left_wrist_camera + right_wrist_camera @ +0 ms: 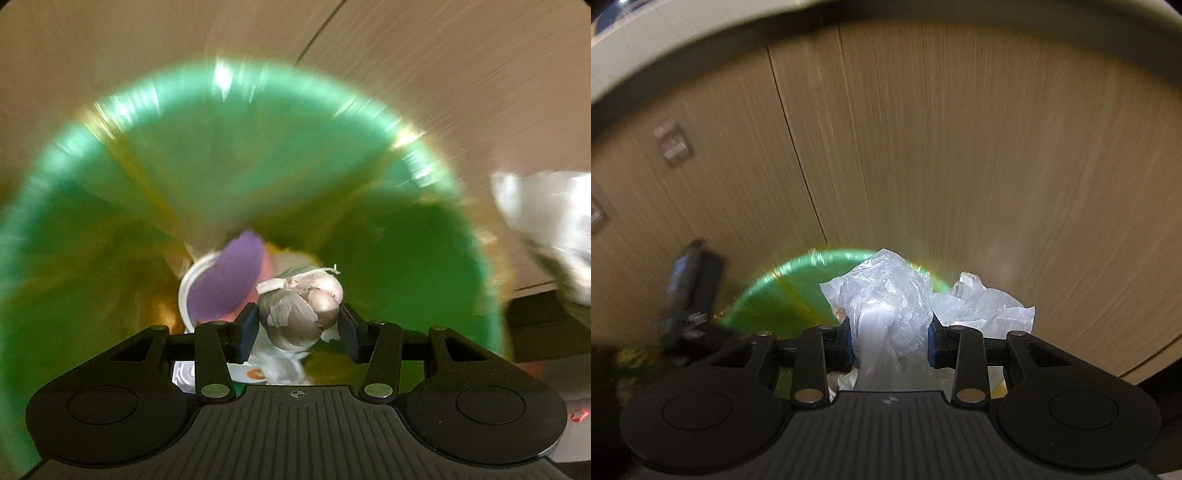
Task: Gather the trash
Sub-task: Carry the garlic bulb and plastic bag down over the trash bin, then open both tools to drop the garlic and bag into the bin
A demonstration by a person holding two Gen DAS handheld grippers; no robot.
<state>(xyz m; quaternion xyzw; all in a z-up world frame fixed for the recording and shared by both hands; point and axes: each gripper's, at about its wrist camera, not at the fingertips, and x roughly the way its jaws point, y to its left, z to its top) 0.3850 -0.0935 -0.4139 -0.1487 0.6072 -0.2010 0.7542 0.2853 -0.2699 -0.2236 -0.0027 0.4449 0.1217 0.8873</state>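
**Both grippers loaded over the green bin**

Wood-grain cabinet doors fill the background of both views, crossed by a dark seam. In front of them stands the bin, lined with a green bag, its round mouth blurred and filling most of the left wrist view. At its bottom lie a white cup with a purple lid and other pale scraps.

The right gripper pinches a crumpled clear plastic bag between its blue pads, just in front of the bin's rim; the same plastic shows as a white blur at the right edge of the left wrist view.

The left gripper holds a garlic bulb between its black pads, papery skin peeling, directly above the bin's opening.
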